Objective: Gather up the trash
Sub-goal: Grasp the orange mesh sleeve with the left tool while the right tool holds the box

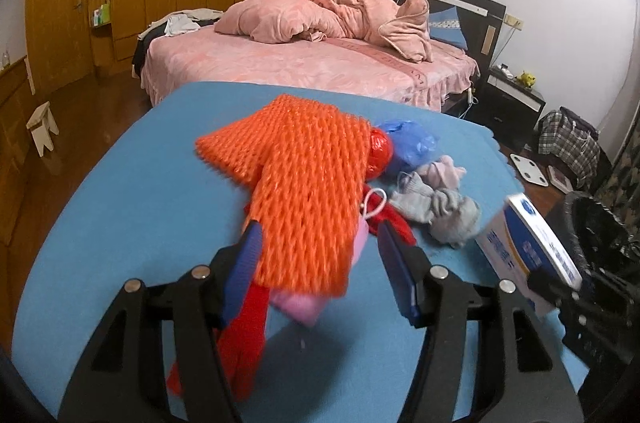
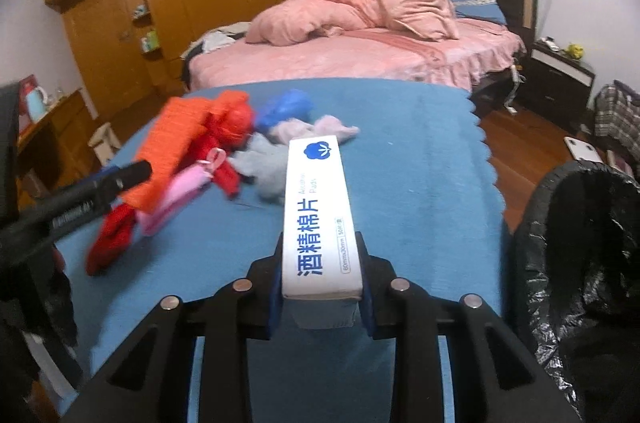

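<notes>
One white box (image 2: 320, 219), long axis pointing up-frame, is clamped in the right tool (image 2: 322, 287); black-lined bin (image 2: 580, 263) sits lower right, while the left tool (image 1: 316, 275) is open.

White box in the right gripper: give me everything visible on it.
The white box is a long, slim carton, apparently cardboard, with blue Chinese lettering, a blue cotton-flower logo and faint "Alcohol Pads" text. It looks closed and undamaged. The right gripper clamps its near end; the jaws press both sides, holding it above the blue cloth.
</notes>
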The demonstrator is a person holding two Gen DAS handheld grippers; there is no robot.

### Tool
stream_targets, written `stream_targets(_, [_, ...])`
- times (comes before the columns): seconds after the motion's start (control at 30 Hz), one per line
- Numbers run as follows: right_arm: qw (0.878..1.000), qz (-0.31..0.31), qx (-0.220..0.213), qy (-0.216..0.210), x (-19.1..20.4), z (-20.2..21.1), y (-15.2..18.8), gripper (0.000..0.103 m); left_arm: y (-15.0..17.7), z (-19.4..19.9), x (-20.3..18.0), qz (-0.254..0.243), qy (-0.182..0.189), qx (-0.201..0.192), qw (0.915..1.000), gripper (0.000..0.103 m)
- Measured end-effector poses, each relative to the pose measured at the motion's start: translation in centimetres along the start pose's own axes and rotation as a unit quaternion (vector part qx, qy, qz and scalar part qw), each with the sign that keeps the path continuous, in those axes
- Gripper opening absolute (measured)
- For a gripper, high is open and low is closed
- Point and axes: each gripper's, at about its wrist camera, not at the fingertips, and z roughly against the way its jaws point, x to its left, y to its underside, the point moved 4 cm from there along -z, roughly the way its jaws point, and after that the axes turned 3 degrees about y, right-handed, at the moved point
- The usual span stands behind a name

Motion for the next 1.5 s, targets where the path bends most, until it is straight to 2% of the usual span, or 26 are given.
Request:
stream_targets(0.07, [1.000, -0.008, 0.005, 0.001, -0.3, -0.7, 0.2, 0.030, 0.0, -0.9, 0.0, -0.002, -0.001, 0.001, 1.0000, 0.046])
stream_targets(0.13, [1.000, -0.007, 0.002, 0.005, -0.2, -0.7, 0.1, 0.030, 0.3, -1.6, -0.1, -0.005, -0.002, 0.006, 1.0000, 0.030])
stream_targets(0.17, [1.000, -0.005, 0.003, 0.006, -0.2, -0.8, 0.2, 0.030, 0.4, -1.8, -0.1, -0.005, -0.001, 0.008, 1.0000, 0.026])
stream_targets(0.23, [1.000, -0.002, 0.002, 0.008, -0.1, -0.8, 0.2, 0.030, 0.4, -1.4, -0.3, -0.012, -0.002, 0.001, 0.9999, 0.011])
stream_targets(0.3, [1.000, -0.001, 0.003, 0.009, 0.0, -0.8, 0.2, 0.030, 0.4, -1.0, -0.7, -0.022, -0.002, -0.011, 0.9997, 0.005])
stream_targets(0.53, [1.000, -0.004, -0.003, 0.011, 0.0, -0.6, 0.1, 0.030, 0.3, 1.2, -1.5, -0.017, 0.018, -0.043, 0.9988, 0.000])
stream_targets(0.73, [1.000, -0.014, -0.014, 0.009, -0.4, 0.0, -0.1, 0.030, 1.2, 3.3, -3.1, -0.024, 0.043, -0.048, 0.9976, 0.000])
stream_targets(0.97, [1.000, -0.018, -0.013, 0.006, -0.7, 0.3, -0.4, 0.030, 3.1, 3.7, -5.3, -0.020, 0.074, -0.020, 0.9968, 0.000])
stream_targets(1.07, [1.000, -0.021, -0.001, 0.006, -1.0, -0.1, 0.0, 0.030, 4.0, 3.1, -6.0, -0.036, 0.070, -0.002, 0.9969, 0.000])
stream_targets(1.1, [1.000, -0.023, 0.002, 0.005, -1.2, -0.2, 0.1, 0.030, 4.4, 2.9, -5.9, -0.036, 0.072, 0.007, 0.9968, 0.002])
stream_targets(1.13, [1.000, -0.026, 0.005, 0.004, -1.4, -0.2, 0.2, 0.030, 4.6, 2.6, -5.8, -0.033, 0.068, 0.016, 0.9970, 0.010])
stream_targets(1.17, [1.000, -0.027, 0.006, 0.003, -1.5, -0.2, 0.2, 0.031, 4.7, 2.4, -5.6, -0.029, 0.063, 0.021, 0.9974, 0.020])
stream_targets(1.2, [1.000, -0.026, 0.007, 0.006, -1.6, -0.2, 0.2, 0.031, 4.7, 2.5, -5.4, -0.026, 0.061, 0.021, 0.9976, 0.039])
stream_targets(1.23, [1.000, -0.025, 0.007, 0.009, -1.7, -0.1, 0.2, 0.031, 4.6, 2.6, -5.3, -0.024, 0.056, 0.017, 0.9980, 0.045])
stream_targets(1.33, [1.000, -0.025, 0.009, 0.009, -1.8, -0.2, 0.3, 0.032, 4.6, 2.2, -5.2, -0.028, 0.045, 0.022, 0.9983, 0.049])
stream_targets(1.5, [1.000, -0.024, 0.012, 0.009, -1.8, -0.3, 0.5, 0.034, 5.3, 0.6, -5.0, -0.021, 0.040, 0.055, 0.9974, 0.049])
